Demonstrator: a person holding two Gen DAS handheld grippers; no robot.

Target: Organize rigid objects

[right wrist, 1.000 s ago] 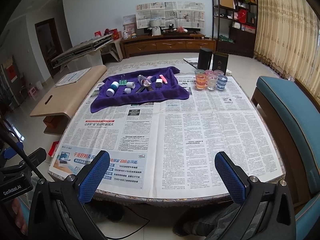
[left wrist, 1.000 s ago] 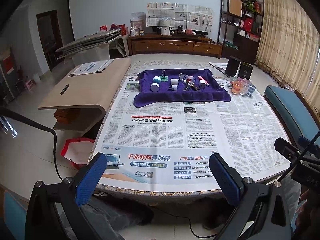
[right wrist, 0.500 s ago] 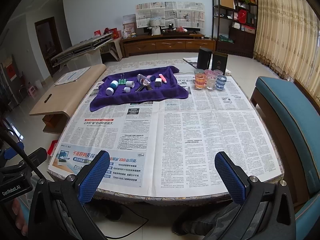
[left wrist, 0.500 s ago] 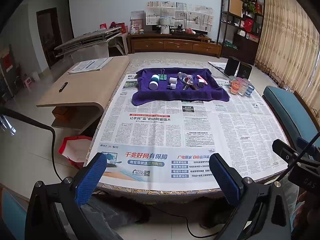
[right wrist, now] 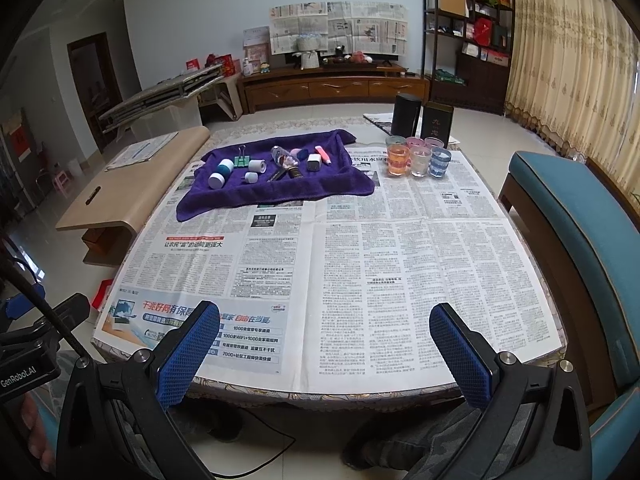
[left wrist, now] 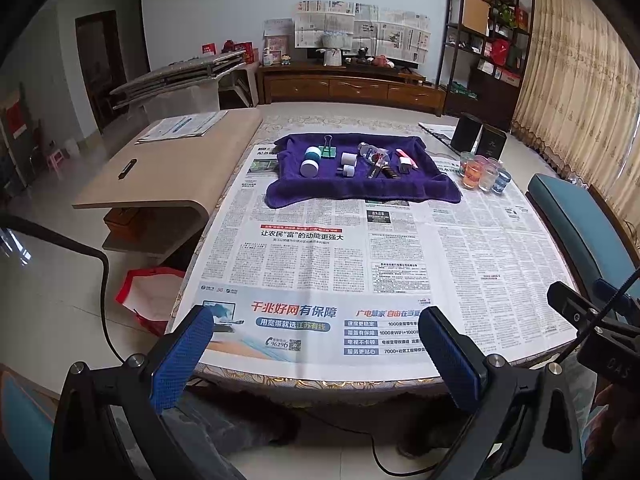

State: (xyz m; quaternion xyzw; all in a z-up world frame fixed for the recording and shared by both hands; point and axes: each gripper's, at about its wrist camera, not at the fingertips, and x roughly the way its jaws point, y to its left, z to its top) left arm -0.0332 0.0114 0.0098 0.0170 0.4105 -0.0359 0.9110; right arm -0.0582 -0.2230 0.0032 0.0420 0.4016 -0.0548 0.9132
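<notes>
A purple cloth (left wrist: 360,190) (right wrist: 280,192) lies at the far side of the newspaper-covered table (left wrist: 328,264) (right wrist: 400,248). On it rest a teal-and-white jar (left wrist: 310,161) (right wrist: 221,174), a green binder clip (left wrist: 328,149) (right wrist: 241,159), white caps (left wrist: 348,159) (right wrist: 257,165), a small bottle (left wrist: 370,152) (right wrist: 282,156), a pink marker (left wrist: 405,157) (right wrist: 323,155) and other small items. Several coloured glass cups (left wrist: 482,172) (right wrist: 418,157) stand right of the cloth. My left gripper (left wrist: 316,330) and right gripper (right wrist: 326,326) hang open over the near table edge, holding nothing.
Two dark tins (right wrist: 420,120) stand behind the cups. A low wooden bench (left wrist: 160,176) sits left of the table, a teal seat (right wrist: 576,232) to the right. A red-and-white bag (left wrist: 148,296) lies on the floor. A cable (left wrist: 102,280) trails at left.
Both grippers have crept slightly forward and up toward the table; the far objects sit a little lower in view. Jaws stay wide apart.
</notes>
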